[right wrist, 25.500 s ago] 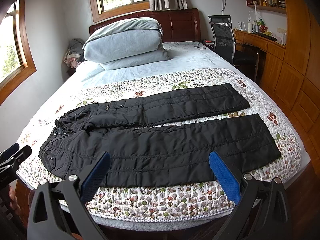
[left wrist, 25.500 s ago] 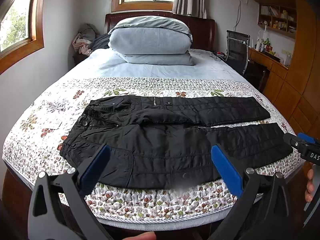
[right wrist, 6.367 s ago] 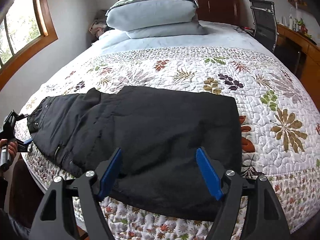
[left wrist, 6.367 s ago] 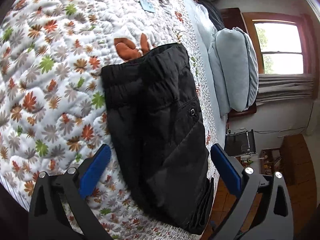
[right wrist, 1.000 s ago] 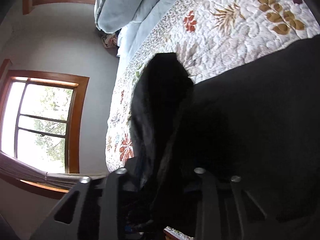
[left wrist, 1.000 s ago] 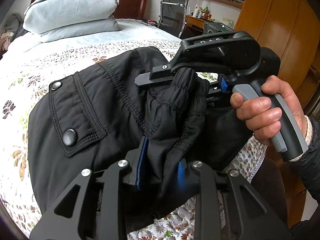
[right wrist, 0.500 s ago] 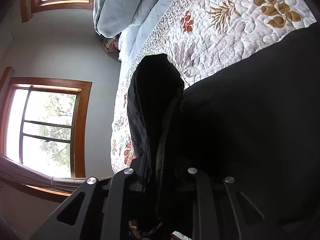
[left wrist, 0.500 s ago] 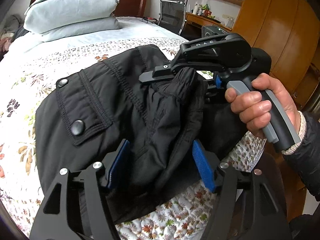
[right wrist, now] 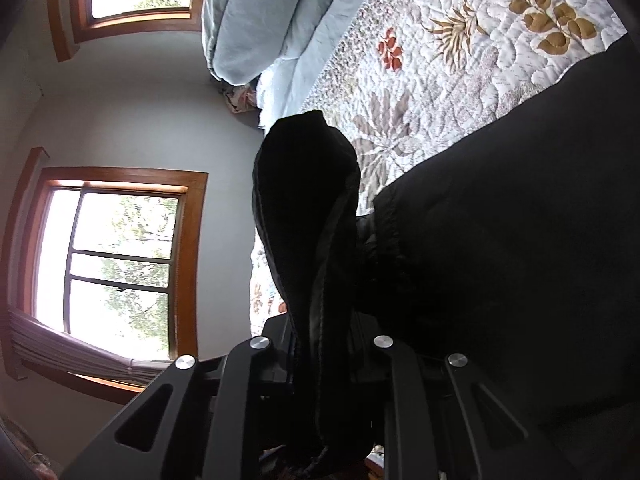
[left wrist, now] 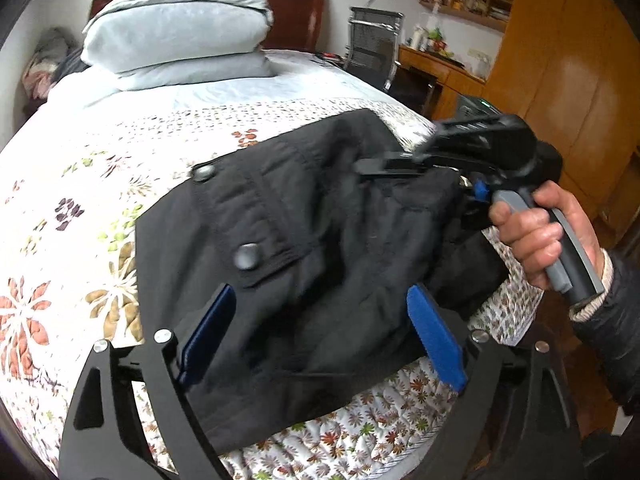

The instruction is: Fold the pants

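The black pants (left wrist: 304, 240) lie folded in a thick bundle at the near edge of the floral quilt (left wrist: 80, 240), a snap pocket facing up. My left gripper (left wrist: 320, 296) hovers over the bundle's near edge. Its jaws are opening, and the blue pads (left wrist: 208, 332) stand well apart with fabric below them, not pressed. My right gripper (left wrist: 384, 168), held by a hand (left wrist: 532, 236), is shut on a bunched fold at the bundle's right end. In the right wrist view that fold (right wrist: 304, 200) stands up between the shut fingers of the right gripper (right wrist: 320, 352).
Two pale blue pillows (left wrist: 176, 32) are stacked at the headboard. A mesh chair (left wrist: 372, 40) and a desk stand beyond the bed on the right, next to a wooden wardrobe (left wrist: 560, 60). A window (right wrist: 120, 260) is on the far wall.
My left gripper let go of the bunched fabric, its pads spread wide and it drew back and up. The right gripper kept its hold on the fold.
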A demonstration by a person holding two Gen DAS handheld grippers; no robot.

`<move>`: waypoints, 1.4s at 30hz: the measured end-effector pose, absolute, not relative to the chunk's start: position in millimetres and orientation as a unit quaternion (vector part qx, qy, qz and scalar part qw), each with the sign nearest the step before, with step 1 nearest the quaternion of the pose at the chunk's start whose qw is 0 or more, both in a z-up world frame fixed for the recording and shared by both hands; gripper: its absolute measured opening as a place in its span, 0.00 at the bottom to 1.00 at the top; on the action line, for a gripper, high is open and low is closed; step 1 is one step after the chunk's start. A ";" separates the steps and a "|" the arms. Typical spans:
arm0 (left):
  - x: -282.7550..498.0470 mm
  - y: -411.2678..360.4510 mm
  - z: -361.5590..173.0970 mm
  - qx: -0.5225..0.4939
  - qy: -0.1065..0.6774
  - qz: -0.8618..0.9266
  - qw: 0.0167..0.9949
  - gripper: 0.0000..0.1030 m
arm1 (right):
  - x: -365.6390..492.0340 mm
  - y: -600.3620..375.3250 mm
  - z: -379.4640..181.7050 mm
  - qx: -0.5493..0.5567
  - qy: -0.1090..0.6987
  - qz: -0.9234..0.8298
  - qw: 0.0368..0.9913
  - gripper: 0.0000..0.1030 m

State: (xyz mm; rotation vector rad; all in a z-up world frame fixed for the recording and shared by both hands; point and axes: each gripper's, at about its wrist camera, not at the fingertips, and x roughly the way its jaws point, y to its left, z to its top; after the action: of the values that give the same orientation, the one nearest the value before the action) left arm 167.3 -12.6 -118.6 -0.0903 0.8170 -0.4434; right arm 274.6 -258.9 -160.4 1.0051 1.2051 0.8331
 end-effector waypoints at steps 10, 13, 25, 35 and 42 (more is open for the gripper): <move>188.1 31.2 -121.1 -0.069 0.411 -0.153 0.896 0.86 | 272.8 -325.4 -124.3 0.453 0.486 0.347 0.662 0.17; 193.9 26.7 -120.8 -0.064 0.412 -0.155 0.895 0.86 | 270.7 -350.9 -121.8 0.453 0.482 0.328 0.674 0.17; 205.4 -14.2 -128.4 -0.026 0.423 -0.175 0.889 0.86 | 270.0 -389.1 -175.0 0.483 0.500 0.285 0.660 0.17; 215.4 -21.5 -143.0 -0.025 0.445 -0.166 0.880 0.87 | 269.6 -396.5 -209.2 0.501 0.507 0.276 0.645 0.21; 216.6 -21.6 -149.9 -0.027 0.454 -0.165 0.875 0.87 | 258.5 -411.1 -203.5 0.476 0.511 0.261 0.666 0.31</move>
State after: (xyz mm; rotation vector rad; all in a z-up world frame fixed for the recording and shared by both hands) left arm 216.6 -21.6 -149.9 -0.0564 0.9477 -0.3442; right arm 258.5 -411.1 -203.5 1.0744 1.1536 0.5902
